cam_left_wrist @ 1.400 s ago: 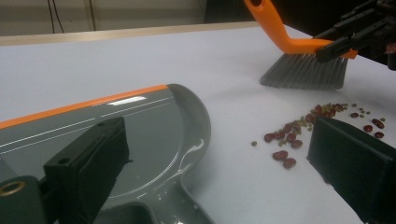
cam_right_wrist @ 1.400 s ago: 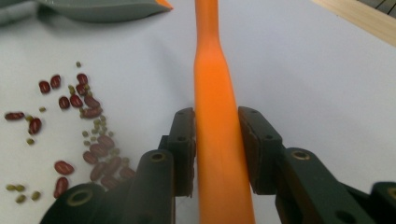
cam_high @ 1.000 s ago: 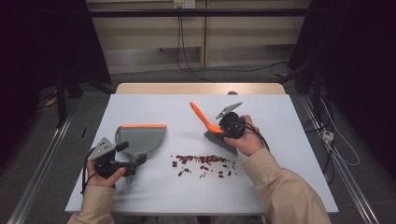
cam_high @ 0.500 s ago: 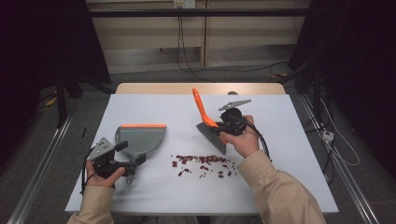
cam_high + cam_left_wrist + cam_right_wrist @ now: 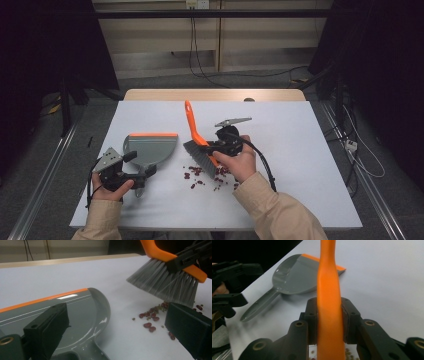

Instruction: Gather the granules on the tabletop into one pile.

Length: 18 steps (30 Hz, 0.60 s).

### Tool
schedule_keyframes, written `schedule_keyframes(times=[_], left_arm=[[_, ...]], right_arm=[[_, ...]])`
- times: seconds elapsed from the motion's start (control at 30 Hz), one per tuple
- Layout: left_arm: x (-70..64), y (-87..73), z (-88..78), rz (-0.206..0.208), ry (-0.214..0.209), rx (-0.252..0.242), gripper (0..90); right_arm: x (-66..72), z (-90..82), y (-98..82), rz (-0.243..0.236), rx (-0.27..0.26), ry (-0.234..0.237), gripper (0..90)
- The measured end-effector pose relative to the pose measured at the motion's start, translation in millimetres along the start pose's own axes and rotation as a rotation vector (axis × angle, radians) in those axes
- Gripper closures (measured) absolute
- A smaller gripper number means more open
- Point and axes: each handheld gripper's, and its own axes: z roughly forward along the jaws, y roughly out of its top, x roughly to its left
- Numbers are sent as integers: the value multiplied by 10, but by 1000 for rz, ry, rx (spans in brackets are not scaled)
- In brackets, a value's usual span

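An orange-handled brush (image 5: 192, 128) with grey bristles (image 5: 199, 156) is tilted over the middle of the white table, and my right gripper (image 5: 212, 147) is shut on its handle (image 5: 329, 302). The bristle tips (image 5: 165, 285) hang at the right side of a scatter of dark red beans (image 5: 202, 177). A grey dustpan (image 5: 150, 149) with an orange lip lies flat to the left, its handle pointing at my left gripper (image 5: 140, 164). That gripper is open: its jaws stand wide apart on either side of the handle's end (image 5: 82, 352) without pressing it.
The white tabletop (image 5: 300, 150) has bare room to the right and at the back. Its front edge runs just below the person's sleeves. A cable (image 5: 262, 165) trails from the right gripper over the forearm. Dark floor and metal rails flank the table.
My right gripper has carried the brush to the left and swung its handle to point away from me, bringing the bristles onto the beans. The left gripper and dustpan have stayed put.
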Motion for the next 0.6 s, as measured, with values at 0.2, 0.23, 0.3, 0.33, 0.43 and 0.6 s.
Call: schedule_keyframes(times=[0.2,0.23,0.3,0.33,0.43,0.6], left_arm=[[-8,6,0,2,0,-1,51],[-7,6,1,2,0,1,51],[-8,6,1,2,-1,0,51],[-8,6,-1,1,-1,-1,51],[-5,6,-3,0,-2,-2,51],[1,6,-1,1,0,0,51]], right_arm=[[152,157,-62,28,23,44,711],[176,182,-69,34,28,49,711],[233,231,-83,41,40,52,711],[248,248,-88,44,45,52,711],[288,320,-112,76,62,64,711],[321,446,-172,123,83,80,711]])
